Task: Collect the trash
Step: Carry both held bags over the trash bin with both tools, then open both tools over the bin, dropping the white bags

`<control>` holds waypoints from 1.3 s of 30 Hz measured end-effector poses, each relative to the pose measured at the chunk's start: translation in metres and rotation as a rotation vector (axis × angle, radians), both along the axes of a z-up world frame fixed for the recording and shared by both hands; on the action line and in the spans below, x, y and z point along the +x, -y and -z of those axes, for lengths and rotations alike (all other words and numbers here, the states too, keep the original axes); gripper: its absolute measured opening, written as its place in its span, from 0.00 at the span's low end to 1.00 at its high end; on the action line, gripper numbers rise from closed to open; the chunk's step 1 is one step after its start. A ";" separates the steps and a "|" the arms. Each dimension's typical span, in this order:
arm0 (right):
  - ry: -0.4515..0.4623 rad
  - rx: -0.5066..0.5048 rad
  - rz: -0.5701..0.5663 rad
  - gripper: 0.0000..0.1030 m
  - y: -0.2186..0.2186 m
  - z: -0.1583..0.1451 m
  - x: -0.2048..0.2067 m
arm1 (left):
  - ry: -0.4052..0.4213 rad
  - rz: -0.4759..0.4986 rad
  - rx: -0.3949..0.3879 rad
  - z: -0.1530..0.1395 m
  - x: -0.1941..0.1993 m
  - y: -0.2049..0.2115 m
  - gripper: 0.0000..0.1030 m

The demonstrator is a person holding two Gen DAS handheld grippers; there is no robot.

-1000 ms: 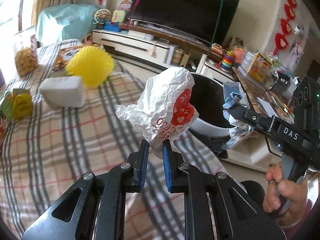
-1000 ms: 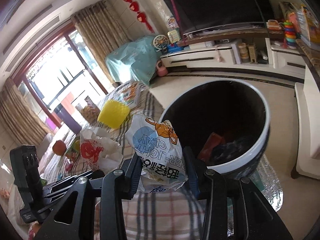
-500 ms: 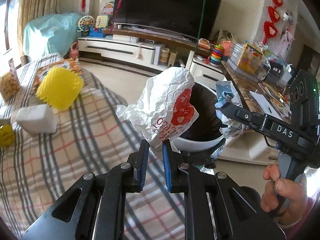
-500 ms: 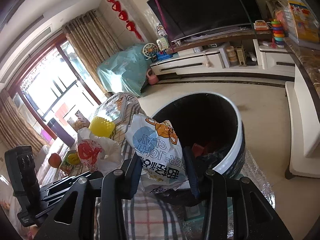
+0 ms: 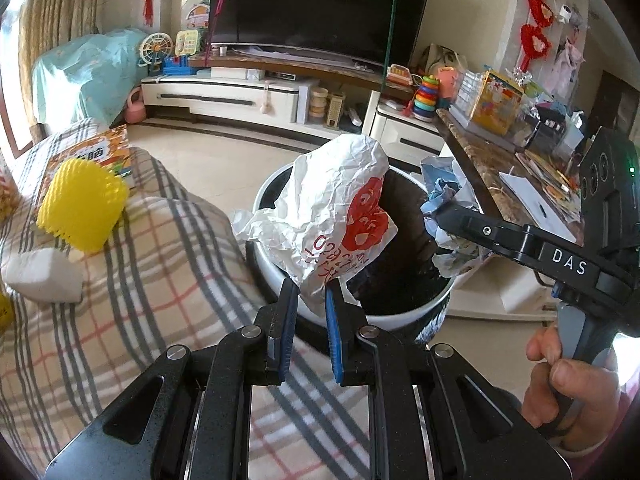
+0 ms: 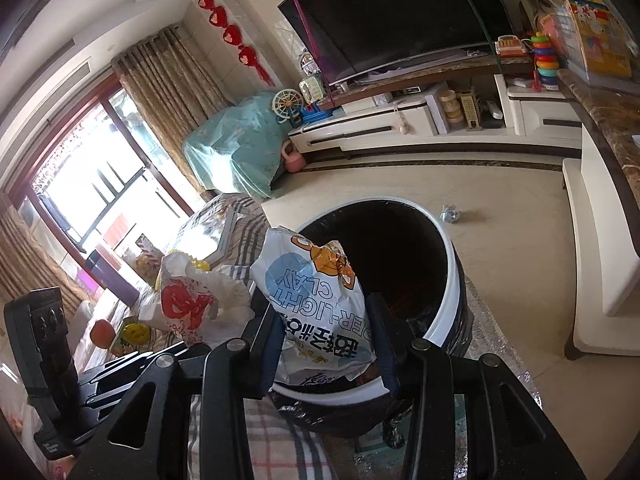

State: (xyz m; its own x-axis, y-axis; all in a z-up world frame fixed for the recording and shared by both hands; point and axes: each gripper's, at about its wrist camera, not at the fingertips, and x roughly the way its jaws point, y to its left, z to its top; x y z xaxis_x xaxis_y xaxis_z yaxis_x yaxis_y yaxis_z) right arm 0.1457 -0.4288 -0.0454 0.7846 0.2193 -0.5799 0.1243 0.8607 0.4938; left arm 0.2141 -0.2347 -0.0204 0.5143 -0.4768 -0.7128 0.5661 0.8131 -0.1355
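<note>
Beside the bed (image 5: 132, 280), on the floor, stands the big round bin (image 6: 448, 280): white rim, dark liner, a bit of reddish stuff deep inside, otherwise too dark to read. It sits right at the edge of the checked bedspread, likely so trash can go straight from bed to bin.

Both pieces of trash hang over or at the bin mouth. The crumpled white bag (image 5: 336, 220) with red print is pinched by its lower end in the left tool (image 5: 311, 298), jaws fully closed on the thin plastic; most of the bag stands up free above the pads. A low pinch on a floppy thing, so it should drop clean once let go. From the right wrist view the same bag shows left of the bin rim, nearer the bed.

The clay packet (image 6: 316, 304), white with blue print and a cartoon animal, sits between the pads of the right tool (image 6: 326, 340), jaws partly closed and clamped on its sides. It is bulkier, hence the wider grip. It hovers over the near rim of the bin.

A hand (image 5: 560, 384) grips the right tool's handle at the lower right of the left view.

Left on the bed: yellow foam net (image 5: 82, 204), white block (image 5: 44, 276), a picture book (image 5: 94, 156). A small crumpled scrap (image 6: 450, 213) lies on the floor beyond the bin, probably still to collect.

Judgement: release step is next, both items roughly placed over the opening.
</note>
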 end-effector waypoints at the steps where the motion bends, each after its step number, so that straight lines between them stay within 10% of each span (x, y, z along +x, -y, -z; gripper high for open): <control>1: -0.001 0.001 0.001 0.40 0.001 0.000 0.001 | 0.000 0.003 0.003 0.000 0.001 0.002 0.13; 29: -0.046 -0.017 -0.007 0.43 0.015 0.008 0.037 | -0.043 0.014 0.057 0.013 0.027 0.030 0.16; 39: -0.052 0.005 0.021 0.76 0.021 0.009 0.034 | -0.042 -0.041 0.025 0.011 0.021 0.011 0.50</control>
State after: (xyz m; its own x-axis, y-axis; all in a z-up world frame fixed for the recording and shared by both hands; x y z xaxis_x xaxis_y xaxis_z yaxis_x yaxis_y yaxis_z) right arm 0.1801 -0.4493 -0.0540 0.7580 0.2058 -0.6190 0.1681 0.8552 0.4902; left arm 0.2354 -0.2452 -0.0312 0.5026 -0.4377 -0.7456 0.5261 0.8392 -0.1380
